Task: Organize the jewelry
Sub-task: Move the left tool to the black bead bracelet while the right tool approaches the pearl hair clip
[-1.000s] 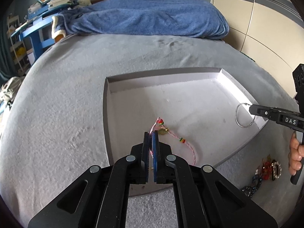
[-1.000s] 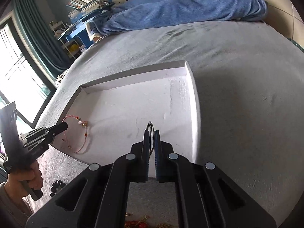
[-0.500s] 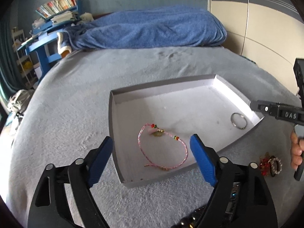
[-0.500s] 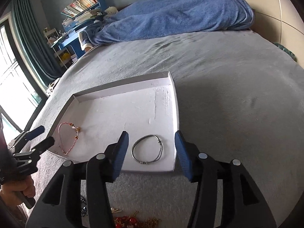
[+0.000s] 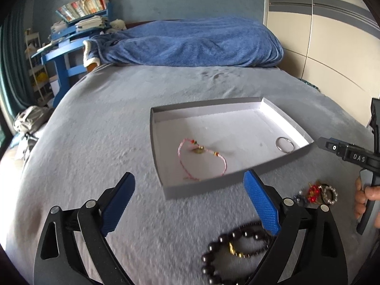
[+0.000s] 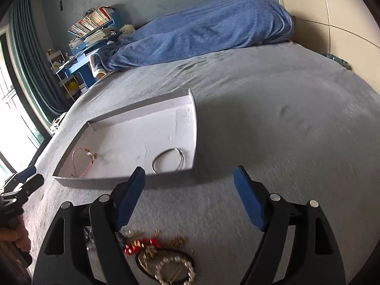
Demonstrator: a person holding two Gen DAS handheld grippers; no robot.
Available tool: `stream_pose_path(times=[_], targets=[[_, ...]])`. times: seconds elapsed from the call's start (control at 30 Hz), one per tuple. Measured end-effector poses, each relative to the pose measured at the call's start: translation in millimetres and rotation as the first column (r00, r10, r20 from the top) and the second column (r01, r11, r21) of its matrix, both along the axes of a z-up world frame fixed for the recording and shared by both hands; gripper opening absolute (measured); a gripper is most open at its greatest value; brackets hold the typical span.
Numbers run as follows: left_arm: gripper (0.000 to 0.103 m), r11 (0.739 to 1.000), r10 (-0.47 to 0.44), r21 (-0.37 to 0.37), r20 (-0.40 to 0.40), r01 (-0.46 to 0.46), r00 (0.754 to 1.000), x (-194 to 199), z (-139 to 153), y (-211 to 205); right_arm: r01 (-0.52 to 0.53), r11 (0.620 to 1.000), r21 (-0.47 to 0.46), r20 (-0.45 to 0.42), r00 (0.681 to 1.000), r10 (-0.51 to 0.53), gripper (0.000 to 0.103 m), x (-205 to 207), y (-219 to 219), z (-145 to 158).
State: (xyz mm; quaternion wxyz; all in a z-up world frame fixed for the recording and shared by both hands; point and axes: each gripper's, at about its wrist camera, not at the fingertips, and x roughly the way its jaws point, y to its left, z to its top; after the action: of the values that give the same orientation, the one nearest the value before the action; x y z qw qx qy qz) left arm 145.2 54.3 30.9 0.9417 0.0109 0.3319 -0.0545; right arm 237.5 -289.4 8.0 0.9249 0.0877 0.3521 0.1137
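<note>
1. Nearest, seen on the grey bedspread [image 5: 99, 128]: a dark beaded bracelet [image 5: 234, 249], lying under the left gripper [image 5: 190, 201], fingers spread wide, nothing between them, jaws just opened.
2. Likewise spread wide and empty, jaws just opened: the right gripper [image 6: 190, 190], poised above a tangle of red, gold and pearl jewelry [image 6: 161, 254] on the bedspread.
3. Just beyond both grippers, set flat on the bed: a shallow white tray [image 5: 237, 105], its near wall facing the fingertips.
4. Inside the tray, left part: a pink cord bracelet [image 5: 201, 158] with small coloured beads and a gold charm, lying loose.
5. Inside the tray, near its right corner and well apart from the pink one: a thin silver bangle [image 6: 168, 160], lying flat.
6. Farther back, heaped across the head of the bed: a blue blanket [image 5: 190, 42].
7. Farthest, at left by the wall: a blue desk [image 5: 64, 54] stacked with books and papers.
</note>
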Motion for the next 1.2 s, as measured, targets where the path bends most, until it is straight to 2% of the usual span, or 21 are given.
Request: stream_pose_path(times=[0.3, 0.5, 0.8, 0.9, 1.0, 1.03, 1.1, 1.17, 1.2], targets=[[0.093, 1.0, 0.014, 0.006, -0.017, -0.014, 1.0, -37, -12, 8, -0.009, 0.999, -0.051, 0.032, 0.999, 0.011, 0.082, -23, -3, -7], [0.093, 1.0, 0.001, -0.005, -0.063, -0.001, 0.998, -52, -27, 8, -0.017, 0.999, -0.049, 0.037, 0.999, 0.019, 0.083, -31, -2, -9], [0.093, 0.999, -0.05, 0.007, -0.107, 0.051, 0.993, -56, -43, -3, -0.025, 0.998, -0.063, 0.013, 1.0, 0.026, 0.083, -40, 1, -14], [0.09, 0.998, -0.055, 0.009, -0.142, 0.057, 0.988, -51, -50, -5, -0.037, 0.997, -0.071, 0.0, 0.999, 0.037, 0.083, -45, 3, -16], [0.073, 0.997, -0.071, 0.016, -0.191, 0.076, 0.979, -47, -59, -9, -0.042, 0.996, -0.078, -0.015, 0.999, 0.041, 0.082, -52, 3, -18], [0.061, 0.996, -0.077, 0.02, -0.212, 0.083, 0.974, -45, -62, -11, -0.041, 0.996, -0.073, -0.021, 0.999, 0.04, 0.082, -54, 2, -19], [0.049, 0.996, -0.082, 0.024, -0.223, 0.09, 0.971, -45, -64, -12, -0.038, 0.997, -0.061, -0.038, 0.999, 0.036, 0.081, -57, -2, -21], [0.021, 0.995, -0.085, 0.03, -0.219, 0.094, 0.972, -47, -63, -13, -0.046, 0.997, -0.054, -0.059, 0.997, 0.043, 0.075, -57, -3, -24], [0.019, 0.995, -0.086, 0.038, -0.216, 0.096, 0.973, -48, -62, -14, -0.051, 0.997, -0.053, -0.069, 0.996, 0.047, 0.072, -57, -3, -26]])
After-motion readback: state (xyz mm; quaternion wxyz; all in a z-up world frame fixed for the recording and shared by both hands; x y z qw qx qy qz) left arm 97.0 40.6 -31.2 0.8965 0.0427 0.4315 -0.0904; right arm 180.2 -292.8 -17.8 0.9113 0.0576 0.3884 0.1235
